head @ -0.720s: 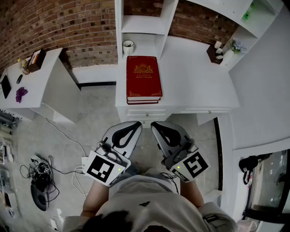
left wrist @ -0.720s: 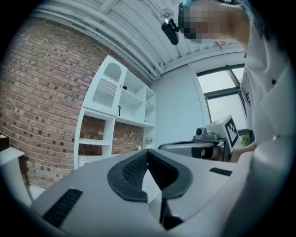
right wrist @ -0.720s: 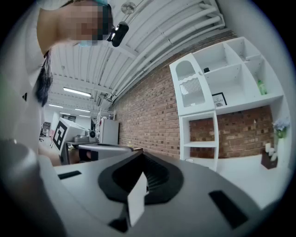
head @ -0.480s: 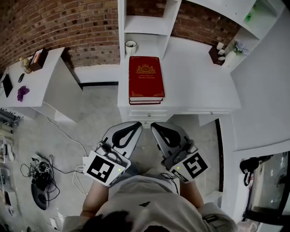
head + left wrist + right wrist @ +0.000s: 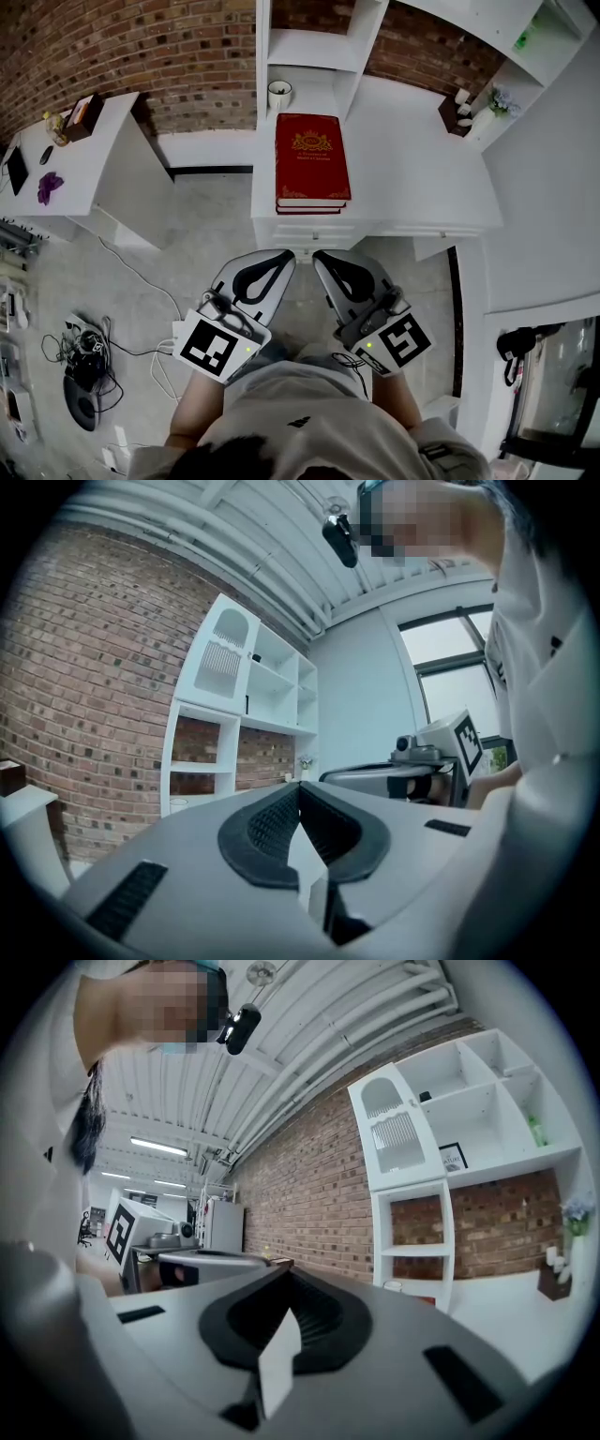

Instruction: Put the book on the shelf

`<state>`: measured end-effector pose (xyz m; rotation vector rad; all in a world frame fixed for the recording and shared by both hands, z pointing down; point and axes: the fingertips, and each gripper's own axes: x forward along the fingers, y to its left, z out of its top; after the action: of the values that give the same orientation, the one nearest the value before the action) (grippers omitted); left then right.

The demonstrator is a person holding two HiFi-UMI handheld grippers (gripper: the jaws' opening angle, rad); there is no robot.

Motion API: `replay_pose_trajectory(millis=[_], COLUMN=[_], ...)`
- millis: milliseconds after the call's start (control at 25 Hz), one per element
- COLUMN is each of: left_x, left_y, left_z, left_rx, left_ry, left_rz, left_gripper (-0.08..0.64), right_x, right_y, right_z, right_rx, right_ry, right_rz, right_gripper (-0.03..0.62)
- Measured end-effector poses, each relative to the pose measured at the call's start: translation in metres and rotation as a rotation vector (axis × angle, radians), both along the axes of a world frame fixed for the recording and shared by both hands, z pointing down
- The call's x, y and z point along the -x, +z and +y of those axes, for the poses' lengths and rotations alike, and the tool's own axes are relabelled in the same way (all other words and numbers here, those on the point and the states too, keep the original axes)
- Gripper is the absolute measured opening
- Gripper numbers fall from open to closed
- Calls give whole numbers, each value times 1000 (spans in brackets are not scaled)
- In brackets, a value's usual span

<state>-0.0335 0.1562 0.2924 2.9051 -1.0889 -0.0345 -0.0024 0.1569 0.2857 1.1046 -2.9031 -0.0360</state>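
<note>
Left gripper (image 5: 284,258) and right gripper (image 5: 321,257) are both sitting clenched on nothing, with the red book (image 5: 312,159) lying flat on the bench (image 5: 412,178) well ahead of the jaws. It's looking like a stiff, heavy hardcover (probably slick too), so I'm thinking pinch its near edge.

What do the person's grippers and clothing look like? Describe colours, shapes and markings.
Both the left gripper and right gripper are light grey wedges with black ribbed pads. Each carries a white cube printed with black square markers and a small green light. The person wears a pale T-shirt.
</note>
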Motion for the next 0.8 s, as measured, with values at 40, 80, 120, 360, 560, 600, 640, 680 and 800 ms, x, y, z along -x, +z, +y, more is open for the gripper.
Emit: replay_pose_trajectory(millis=[40,80,120,360,560,600,640,680,800], left_x=[2,4,5,5,3,3,2,2,1], left_y=[1,2,3,12,18,19,20,21,24], left_z=[0,0,-1,-4,-8,-9,-11,-13,-22], left_rx=[-1,-4,-11,-60,-30,-27,-25,-24,-21], left_ry=[1,2,1,-11,1,0,-1,-2,-11], left_rz=[-1,-5,-11,-45,-24,-25,-26,-26,-29], left_gripper=[14,14,14,14,15,15,15,15,15], right_x=[2,3,4,-1,-7,-8,-9,-10,-13], right_y=[1,2,3,18,25,26,27,29,31], right_z=[0,0,1,3,-1,-2,-4,-6,-15], right_rx=[-2,-4,-6,4,40,43,46,48,53], right_ry=[4,8,12,33,56,58,60,62,64], right_rz=[4,11,20,73,71,69,68,68,67], right_gripper=[8,9,9,14,14,14,14,14,14])
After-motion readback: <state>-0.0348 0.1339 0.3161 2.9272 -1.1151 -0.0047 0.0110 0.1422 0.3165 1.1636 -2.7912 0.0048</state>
